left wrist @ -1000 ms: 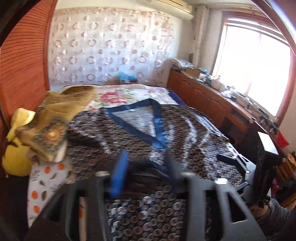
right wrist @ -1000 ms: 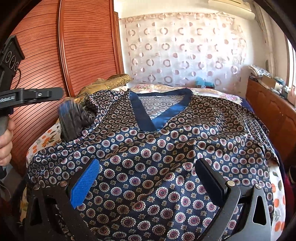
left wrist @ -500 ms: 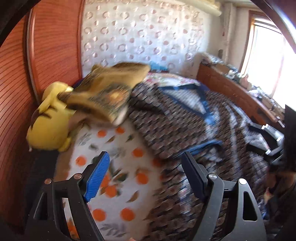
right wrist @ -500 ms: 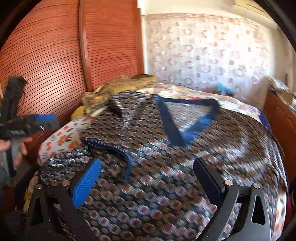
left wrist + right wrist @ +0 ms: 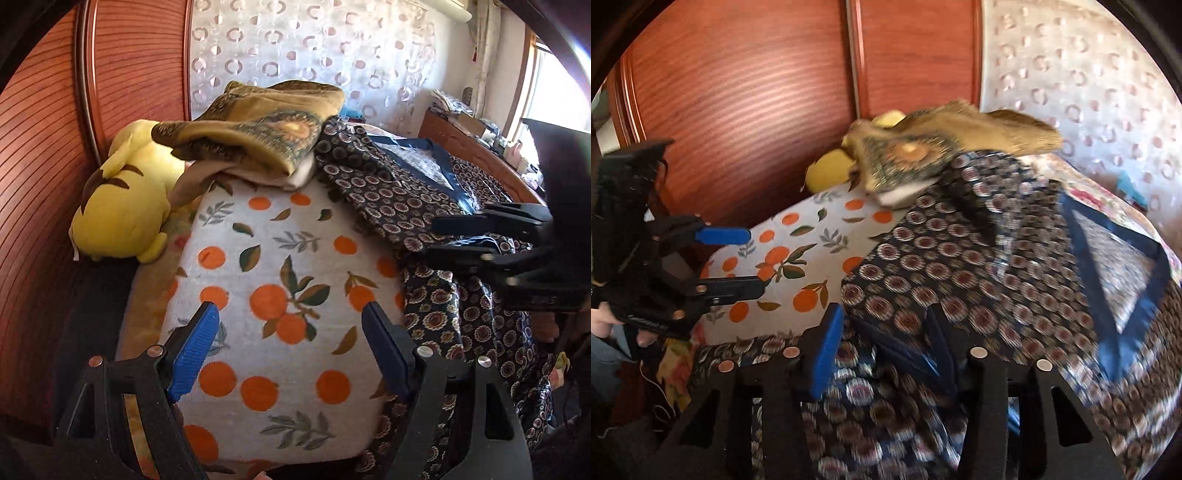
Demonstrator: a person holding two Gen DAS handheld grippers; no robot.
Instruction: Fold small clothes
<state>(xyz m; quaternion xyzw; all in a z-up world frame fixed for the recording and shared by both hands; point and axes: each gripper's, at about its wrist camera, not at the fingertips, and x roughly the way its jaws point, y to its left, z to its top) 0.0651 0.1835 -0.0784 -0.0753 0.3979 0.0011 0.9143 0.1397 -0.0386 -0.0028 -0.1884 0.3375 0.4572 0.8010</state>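
The shirt (image 5: 979,266), dark navy with round medallion prints and a blue V-neck band, lies spread on the bed (image 5: 266,295), covering the side of it toward the window. Its near left part is folded in over the body, so the orange-print sheet (image 5: 258,258) beside it lies bare.

The left gripper (image 5: 288,347) hangs over that bare sheet, just beside the shirt's folded edge, with its jaws wide and nothing between them. In the right wrist view the same gripper (image 5: 738,258) shows side-on over the sheet, its blue pad (image 5: 722,235) above and its dark finger below, well apart, with a hand (image 5: 613,321) on its handle.

The right gripper (image 5: 882,347) sits low over the shirt's near folded edge. Its jaws have just been closing and now stand narrow, with a bunched ridge of the blue-edged fabric rising between them; the view is blurred and I cannot tell whether the pads already press on it. In the left wrist view this gripper (image 5: 461,240) reaches in over the shirt's fold from the window side.

Beyond the shirt's far left shoulder, a folded brown blanket (image 5: 258,125) rests touching it, and a yellow plush toy (image 5: 122,206) lies beside the blanket against the red wooden wardrobe (image 5: 44,147).
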